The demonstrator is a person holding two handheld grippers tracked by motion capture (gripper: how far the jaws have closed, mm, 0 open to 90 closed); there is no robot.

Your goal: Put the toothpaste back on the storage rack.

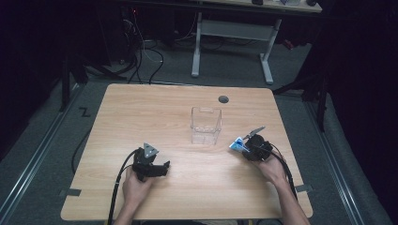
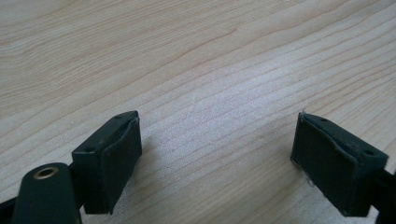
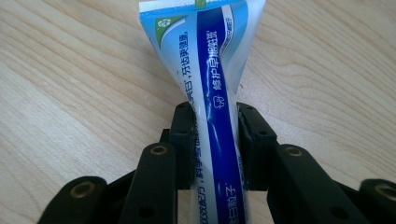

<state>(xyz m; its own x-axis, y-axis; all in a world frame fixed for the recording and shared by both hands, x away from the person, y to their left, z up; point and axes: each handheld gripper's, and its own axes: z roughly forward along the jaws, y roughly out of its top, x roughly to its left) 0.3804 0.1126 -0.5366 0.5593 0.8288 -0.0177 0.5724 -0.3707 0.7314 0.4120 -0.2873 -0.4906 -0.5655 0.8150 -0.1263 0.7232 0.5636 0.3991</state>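
Observation:
A blue and white toothpaste tube [image 3: 210, 70] is pinched at its middle between the jaws of my right gripper [image 3: 215, 140], which is shut on it. From above, the tube [image 1: 238, 145] sticks out to the left of the right gripper [image 1: 247, 149], low over the table's right side. A clear plastic container [image 1: 205, 125] stands upright at the table's centre, up and left of that gripper. My left gripper [image 1: 165, 168] rests low at the front left, jaws pointing right. Its jaws [image 2: 215, 158] stand wide apart over bare wood with nothing between them.
The wooden table [image 1: 141, 112] has a round grommet hole [image 1: 223, 99] near its far edge. Cables trail from both grippers toward the front edge. Beyond the table stand a white desk frame [image 1: 232, 35] and floor cables.

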